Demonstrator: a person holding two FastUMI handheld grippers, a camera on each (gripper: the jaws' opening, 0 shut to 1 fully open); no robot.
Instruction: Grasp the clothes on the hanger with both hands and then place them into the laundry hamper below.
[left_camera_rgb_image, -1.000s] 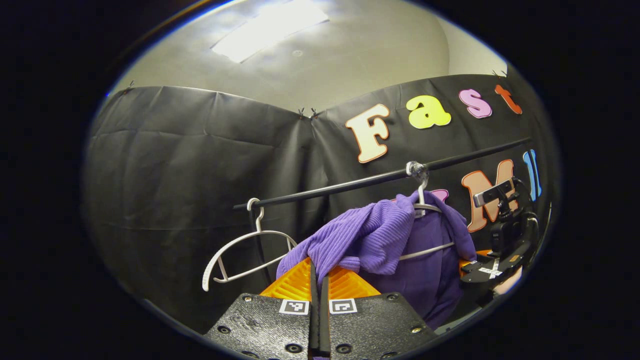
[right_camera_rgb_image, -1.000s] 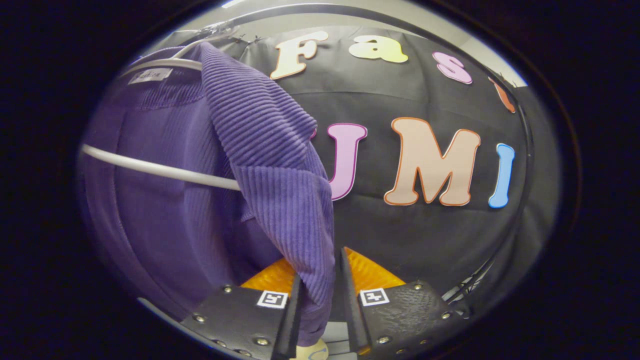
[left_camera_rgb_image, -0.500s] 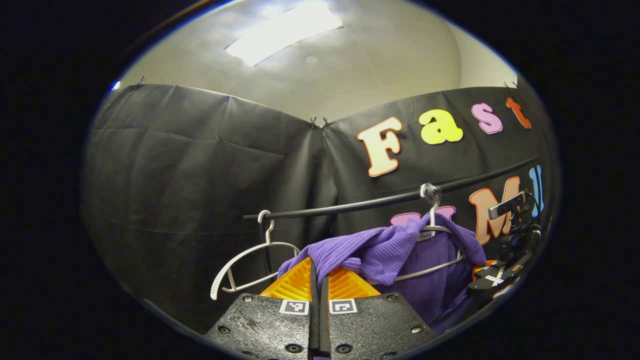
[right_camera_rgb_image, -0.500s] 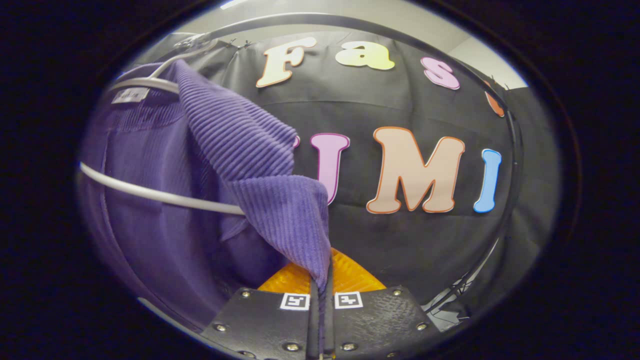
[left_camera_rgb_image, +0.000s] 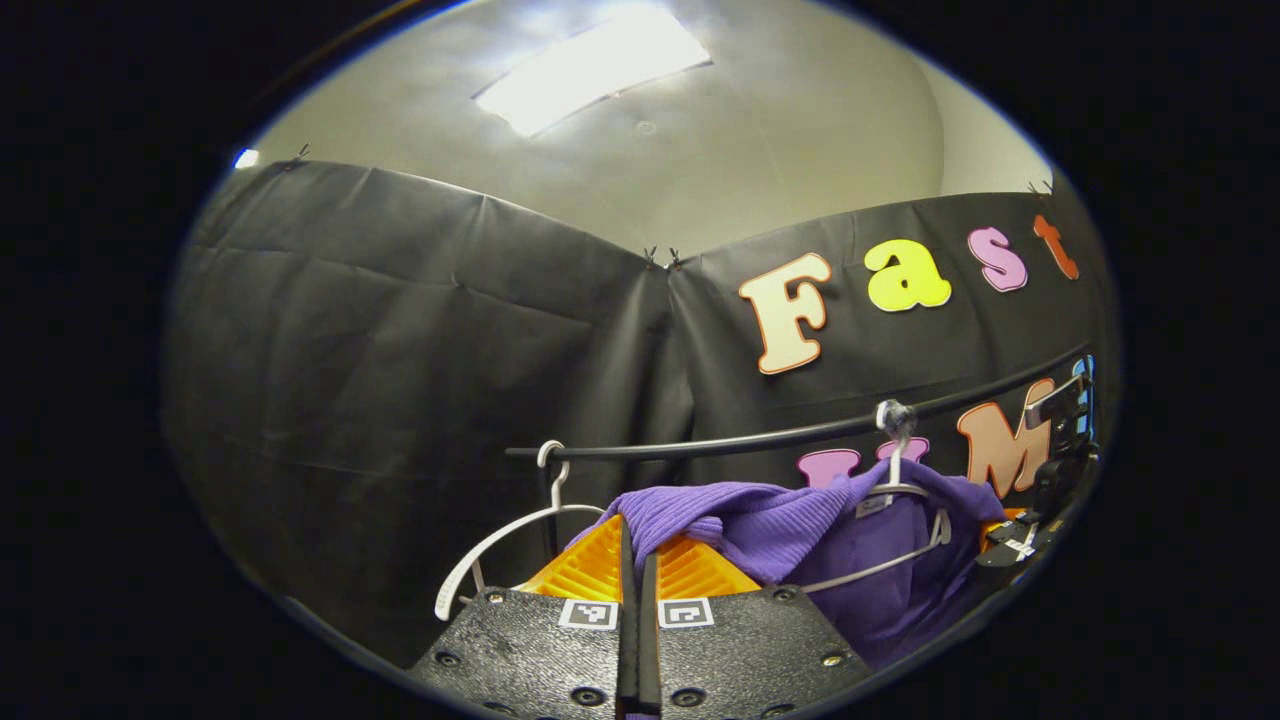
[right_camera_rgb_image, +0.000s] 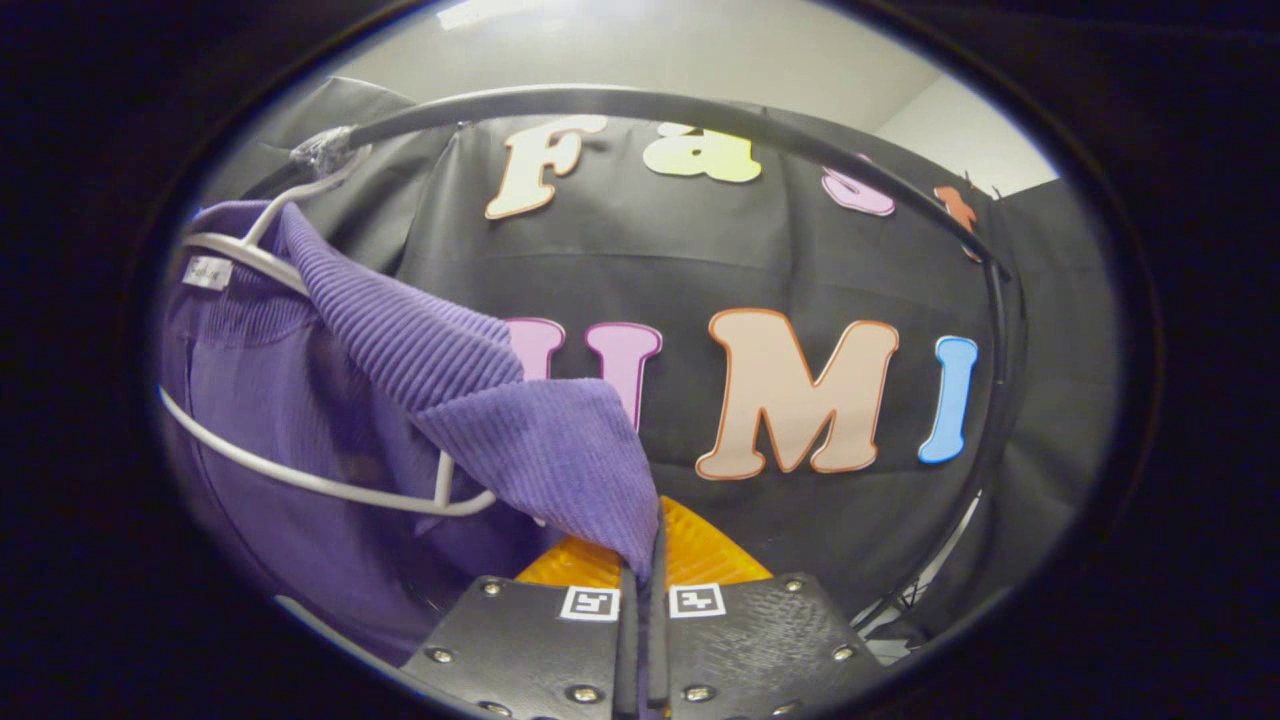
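A purple ribbed sweater (left_camera_rgb_image: 790, 525) hangs on a white hanger (left_camera_rgb_image: 905, 490) from a black rail (left_camera_rgb_image: 780, 438). My left gripper (left_camera_rgb_image: 633, 560) is shut on one shoulder of the purple sweater, the cloth stretching from its orange fingers toward the hanger. In the right gripper view the sweater (right_camera_rgb_image: 420, 350) drapes off the hanger (right_camera_rgb_image: 300, 480), and my right gripper (right_camera_rgb_image: 645, 560) is shut on its other shoulder, a fold pinched between the pads. The right gripper (left_camera_rgb_image: 1040, 500) also appears far right in the left gripper view.
An empty white hanger (left_camera_rgb_image: 500, 545) hangs on the rail's left end. The rail (right_camera_rgb_image: 700, 105) arcs overhead in the right gripper view and bends down at the right. Black booth walls close in behind. A ceiling light (left_camera_rgb_image: 590, 65) glows above.
The right gripper closed on the sweater's shoulder. Both grippers pulled back and down from the rail, stretching the sweater off the hanger.
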